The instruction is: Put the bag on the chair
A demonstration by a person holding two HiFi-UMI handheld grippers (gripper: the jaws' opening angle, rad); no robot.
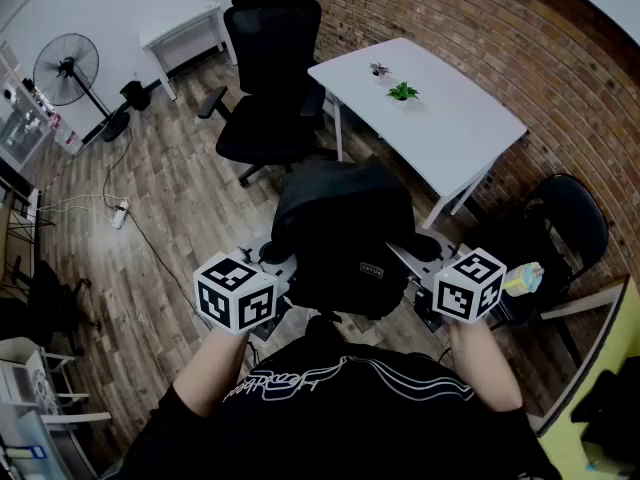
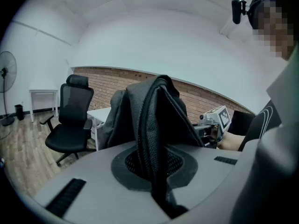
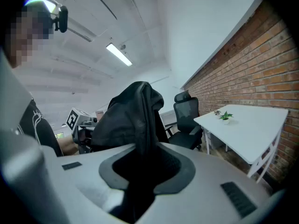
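A black backpack (image 1: pixel 345 233) hangs in the air in front of me, held up between both grippers. My left gripper (image 1: pixel 285 273) is shut on a mesh-lined strap of the bag (image 2: pixel 154 111), which runs down between its jaws. My right gripper (image 1: pixel 410 263) is shut on a fold of the bag's black fabric (image 3: pixel 131 115) on the other side. The black high-backed office chair (image 1: pixel 270 88) stands beyond the bag on the wooden floor, its seat bare. The same chair (image 2: pixel 70 125) shows at the left of the left gripper view, apart from the bag.
A white table (image 1: pixel 430 108) with a small green plant (image 1: pixel 403 92) stands by the brick wall to the right of the chair. A second dark chair (image 1: pixel 565 218) sits at the far right. A standing fan (image 1: pixel 66 68) and a small white desk (image 1: pixel 185 28) are at the back left.
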